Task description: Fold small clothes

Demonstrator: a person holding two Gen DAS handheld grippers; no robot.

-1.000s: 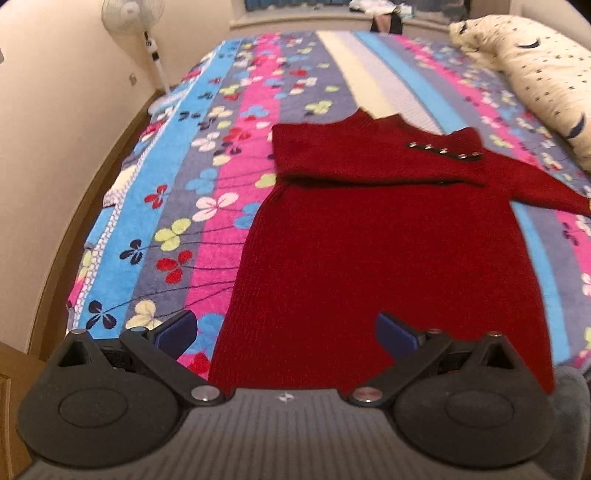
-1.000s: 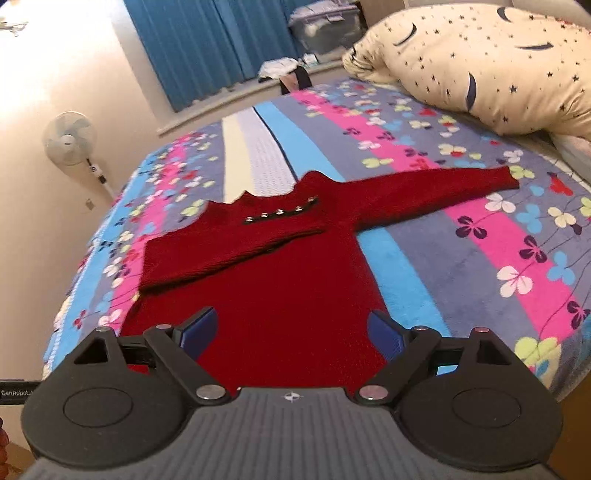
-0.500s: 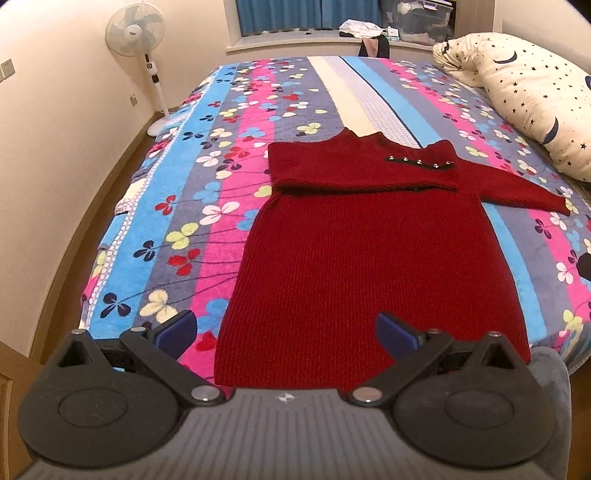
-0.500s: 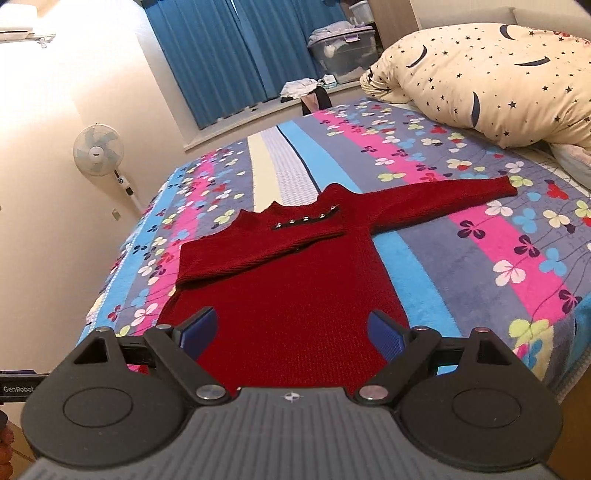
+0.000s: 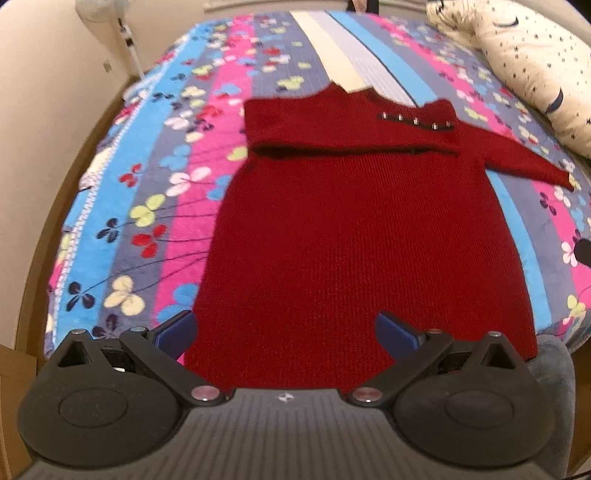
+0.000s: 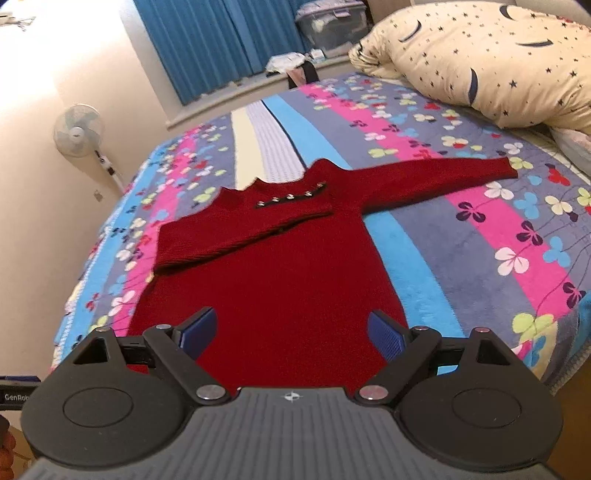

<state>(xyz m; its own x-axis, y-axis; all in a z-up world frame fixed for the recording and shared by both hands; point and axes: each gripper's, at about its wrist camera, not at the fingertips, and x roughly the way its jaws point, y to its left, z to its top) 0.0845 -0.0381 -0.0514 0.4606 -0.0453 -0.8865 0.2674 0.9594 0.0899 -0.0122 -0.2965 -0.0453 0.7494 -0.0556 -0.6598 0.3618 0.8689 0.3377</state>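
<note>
A dark red knit sweater dress (image 5: 354, 229) lies flat on the bed, hem toward me. Its left sleeve is folded across the chest, with a row of metal buttons (image 5: 415, 121) on the cuff. The right sleeve (image 6: 436, 179) lies stretched out to the right. My left gripper (image 5: 286, 330) is open and empty above the hem. My right gripper (image 6: 291, 332) is open and empty, above the hem of the dress (image 6: 273, 280).
A striped floral blanket (image 5: 147, 206) covers the bed. A star-print pillow (image 6: 491, 59) lies at the far right. A standing fan (image 6: 79, 133) is by the left wall. Blue curtains (image 6: 218, 44) and a storage box (image 6: 332, 26) are at the back.
Both grippers have moved closer and lower toward the dress hem than half a second ago. The dress has not moved. Both stay open.
</note>
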